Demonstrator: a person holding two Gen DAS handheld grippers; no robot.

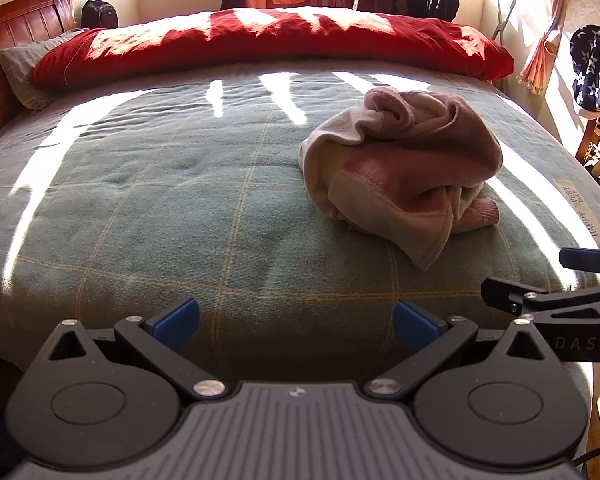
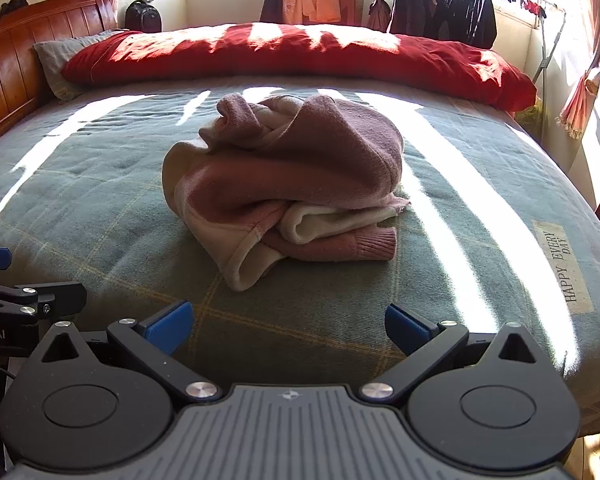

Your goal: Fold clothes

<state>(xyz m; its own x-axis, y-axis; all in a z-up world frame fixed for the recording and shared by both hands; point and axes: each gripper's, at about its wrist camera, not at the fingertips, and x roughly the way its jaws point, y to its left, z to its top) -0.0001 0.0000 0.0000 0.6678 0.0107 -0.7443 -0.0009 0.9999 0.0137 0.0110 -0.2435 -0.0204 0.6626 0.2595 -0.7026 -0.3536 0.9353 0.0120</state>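
Observation:
A crumpled pink and cream garment (image 1: 404,168) lies in a heap on the green plaid bedspread (image 1: 160,200). In the right wrist view the garment (image 2: 288,184) sits straight ahead, a ribbed pink cuff at its front right. My left gripper (image 1: 296,324) is open and empty near the bed's front edge, left of the heap. My right gripper (image 2: 288,326) is open and empty, a short way in front of the heap. Each gripper shows at the edge of the other's view: the right one (image 1: 540,300) and the left one (image 2: 28,300).
A red quilt (image 2: 292,56) lies across the far side of the bed (image 2: 100,208). A wooden headboard (image 2: 28,52) is at the left. Dark jackets (image 2: 444,8) hang on a rack by the window. A label (image 2: 564,268) is sewn at the bedspread's right edge.

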